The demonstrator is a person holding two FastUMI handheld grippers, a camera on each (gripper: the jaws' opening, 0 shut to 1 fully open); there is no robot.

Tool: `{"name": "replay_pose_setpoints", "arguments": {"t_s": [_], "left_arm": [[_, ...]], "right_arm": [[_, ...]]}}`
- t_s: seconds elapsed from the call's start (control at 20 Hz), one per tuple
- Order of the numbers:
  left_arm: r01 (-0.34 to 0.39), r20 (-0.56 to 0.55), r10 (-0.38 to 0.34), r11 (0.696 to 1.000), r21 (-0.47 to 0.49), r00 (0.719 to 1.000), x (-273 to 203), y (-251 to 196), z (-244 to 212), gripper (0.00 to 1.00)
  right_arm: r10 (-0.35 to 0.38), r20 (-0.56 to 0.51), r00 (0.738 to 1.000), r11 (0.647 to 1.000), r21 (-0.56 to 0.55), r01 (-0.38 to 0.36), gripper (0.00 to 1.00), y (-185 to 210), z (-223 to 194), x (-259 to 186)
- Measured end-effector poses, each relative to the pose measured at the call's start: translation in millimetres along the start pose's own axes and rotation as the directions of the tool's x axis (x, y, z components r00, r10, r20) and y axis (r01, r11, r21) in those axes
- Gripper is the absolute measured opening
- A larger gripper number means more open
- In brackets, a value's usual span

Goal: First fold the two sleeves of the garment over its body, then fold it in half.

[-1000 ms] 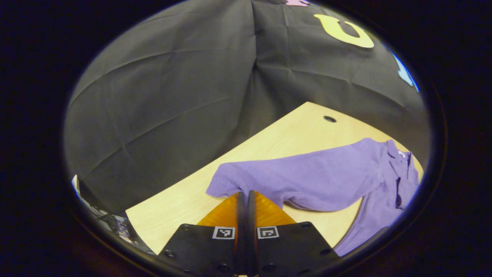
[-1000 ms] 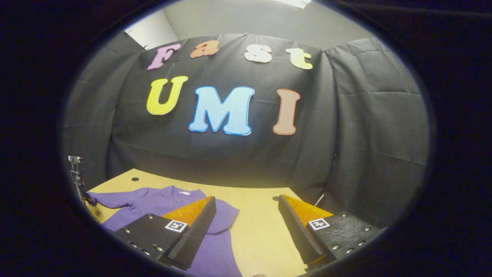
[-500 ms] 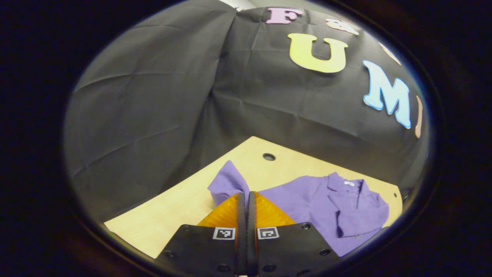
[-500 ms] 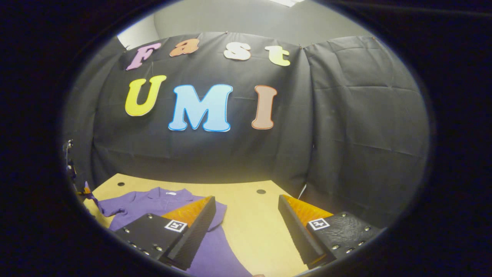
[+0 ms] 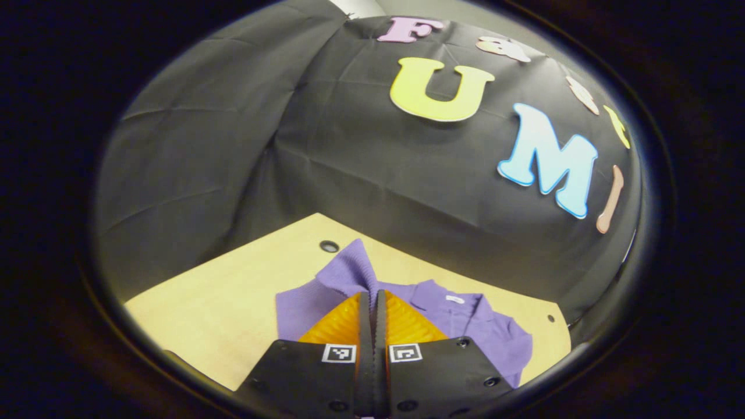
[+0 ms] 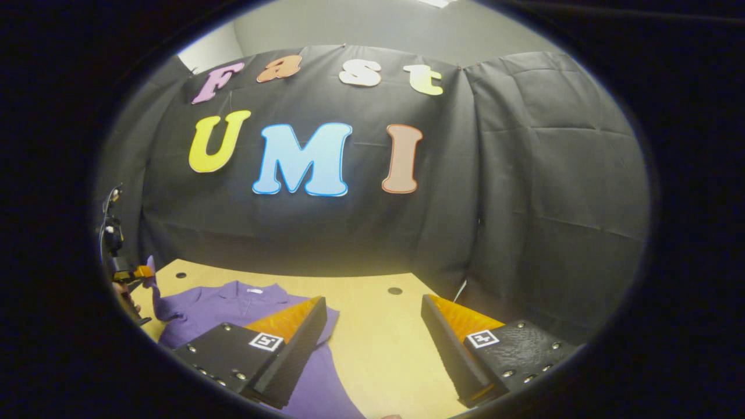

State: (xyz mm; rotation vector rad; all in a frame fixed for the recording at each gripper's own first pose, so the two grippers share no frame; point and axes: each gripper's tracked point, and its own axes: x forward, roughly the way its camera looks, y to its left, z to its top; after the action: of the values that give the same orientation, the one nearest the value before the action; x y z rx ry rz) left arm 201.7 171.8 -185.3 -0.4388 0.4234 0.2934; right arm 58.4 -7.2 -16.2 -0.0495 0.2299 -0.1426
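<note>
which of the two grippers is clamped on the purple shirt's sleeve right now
The left gripper: its fingers are shut on the lifted sleeve. The right gripper hangs open.

No legible word, number or brand was recorded. The left gripper [image 5: 372, 297] and the right gripper [image 6: 372, 299] each carried two square black-and-white coded markers [image 5: 339, 352] [image 6: 266, 341], one per finger: patterns, not text. A white neck tag [image 5: 451, 299] on the garment [image 5: 302, 302], toward the far edge of the table [image 5: 233, 302], was too small to read.

A pale wooden table [image 6: 378, 343] spreads ahead of and beneath the jaws. Beyond it hangs the black cloth wall [image 6: 524, 174]. Small dark holes [image 5: 329, 246], perhaps cable ports, dot its far edge.
</note>
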Motion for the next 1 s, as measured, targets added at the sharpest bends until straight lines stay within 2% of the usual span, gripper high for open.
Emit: {"name": "replay_pose_setpoints", "arguments": {"t_s": [0.25,0.55,0.85,1.0], "left_arm": [[0.106,-0.038,-0.103,0.993,0.059,0.994,3.8,-101.6,-26.0,0.07],[0.233,-0.110,-0.219,0.963,0.135,0.970,7.7,-205.7,-75.6,0.07],[0.291,-0.186,-0.258,0.939,0.182,0.948,15.1,-260.5,-123.6,0.06],[0.285,-0.221,-0.236,0.932,0.224,0.946,22.2,-263.7,-142.6,0.07]], "right_arm": [[0.056,-0.035,0.998,0.998,0.009,-0.056,0.98,-12.1,-15.8,13.7],[0.114,-0.072,0.991,0.993,0.009,-0.114,0.98,-19.3,-36.2,22.9],[0.188,-0.099,0.977,0.982,-0.010,-0.190,0.99,-14.3,-51.7,24.5],[0.227,-0.098,0.969,0.972,-0.037,-0.232,0.98,-12.0,-58.8,26.2]]}}
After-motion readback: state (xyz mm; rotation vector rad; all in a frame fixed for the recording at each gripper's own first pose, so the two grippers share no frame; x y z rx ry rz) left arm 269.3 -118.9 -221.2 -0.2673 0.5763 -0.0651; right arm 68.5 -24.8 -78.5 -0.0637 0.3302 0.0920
